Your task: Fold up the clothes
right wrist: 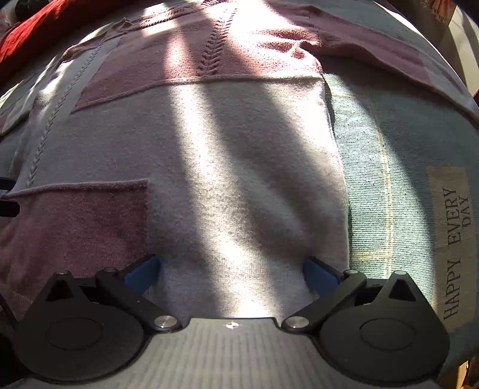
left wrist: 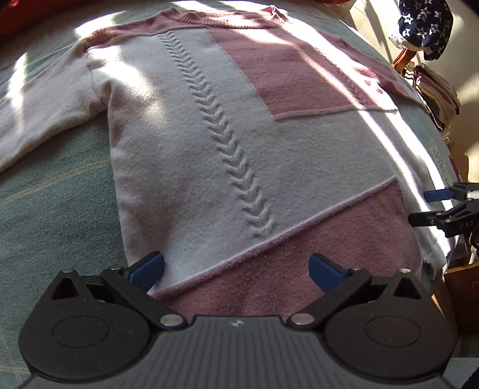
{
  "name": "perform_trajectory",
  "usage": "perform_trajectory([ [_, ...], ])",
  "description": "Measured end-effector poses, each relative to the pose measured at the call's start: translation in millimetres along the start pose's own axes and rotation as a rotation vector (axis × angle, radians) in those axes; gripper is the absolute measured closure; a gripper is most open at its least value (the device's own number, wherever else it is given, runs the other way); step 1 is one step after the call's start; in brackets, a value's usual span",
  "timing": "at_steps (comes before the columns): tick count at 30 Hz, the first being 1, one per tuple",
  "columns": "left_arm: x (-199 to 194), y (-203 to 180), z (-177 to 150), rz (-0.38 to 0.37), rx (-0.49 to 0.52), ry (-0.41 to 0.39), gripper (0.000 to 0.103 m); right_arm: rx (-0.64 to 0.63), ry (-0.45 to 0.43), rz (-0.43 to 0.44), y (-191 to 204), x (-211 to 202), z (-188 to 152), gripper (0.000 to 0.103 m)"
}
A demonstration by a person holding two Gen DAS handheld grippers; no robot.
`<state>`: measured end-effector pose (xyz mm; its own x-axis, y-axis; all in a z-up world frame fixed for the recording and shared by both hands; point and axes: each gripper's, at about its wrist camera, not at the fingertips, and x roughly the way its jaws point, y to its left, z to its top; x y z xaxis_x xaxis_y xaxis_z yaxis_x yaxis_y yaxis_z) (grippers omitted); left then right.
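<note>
A white and pink knit sweater (left wrist: 209, 134) lies flat on a green bed cover (left wrist: 54, 209), neck at the far end, one sleeve (left wrist: 45, 119) stretched out left. My left gripper (left wrist: 236, 269) is open over the sweater's bottom hem near its left corner, blue pads wide apart, holding nothing. My right gripper (right wrist: 232, 272) is open over the hem near the sweater's (right wrist: 224, 164) right edge, also holding nothing. The right gripper also shows in the left wrist view (left wrist: 425, 206) at the sweater's right side.
The green cover (right wrist: 389, 149) carries a label reading "HAPPY EVERY DAY" (right wrist: 455, 254). A red cloth (right wrist: 36, 33) lies at the far left. A navy star-print item (left wrist: 425, 24) and stacked things (left wrist: 434, 92) sit beside the bed on the right.
</note>
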<state>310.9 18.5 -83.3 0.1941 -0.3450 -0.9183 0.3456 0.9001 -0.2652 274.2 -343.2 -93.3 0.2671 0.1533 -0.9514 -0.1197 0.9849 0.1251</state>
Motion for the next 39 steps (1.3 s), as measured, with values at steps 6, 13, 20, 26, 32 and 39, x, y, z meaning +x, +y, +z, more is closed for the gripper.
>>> perform_trajectory([
  [6, -12, -18, -25, -0.077, 0.007, 0.047, 0.001, -0.001, -0.017, -0.021, 2, -1, -4, 0.000],
  [13, -19, -27, -47, -0.071, 0.024, 0.082, 0.001, -0.057, -0.038, 0.013, 9, -19, -3, 0.000],
  [20, -11, -63, -63, -0.127, 0.219, 0.105, 0.001, -0.452, -0.118, 0.134, 76, -35, -13, 0.000],
  [26, -8, -58, -82, -0.127, 0.202, 0.182, 0.001, -0.439, 0.017, 0.207, 90, -23, -28, 0.000],
  [32, -21, -58, -80, -0.097, 0.239, 0.160, 0.001, -0.350, 0.057, 0.184, 73, -22, -34, 0.000],
  [39, -20, -53, -76, -0.094, 0.213, 0.157, 0.001, -0.255, 0.109, 0.165, 55, -24, -43, 0.000],
])
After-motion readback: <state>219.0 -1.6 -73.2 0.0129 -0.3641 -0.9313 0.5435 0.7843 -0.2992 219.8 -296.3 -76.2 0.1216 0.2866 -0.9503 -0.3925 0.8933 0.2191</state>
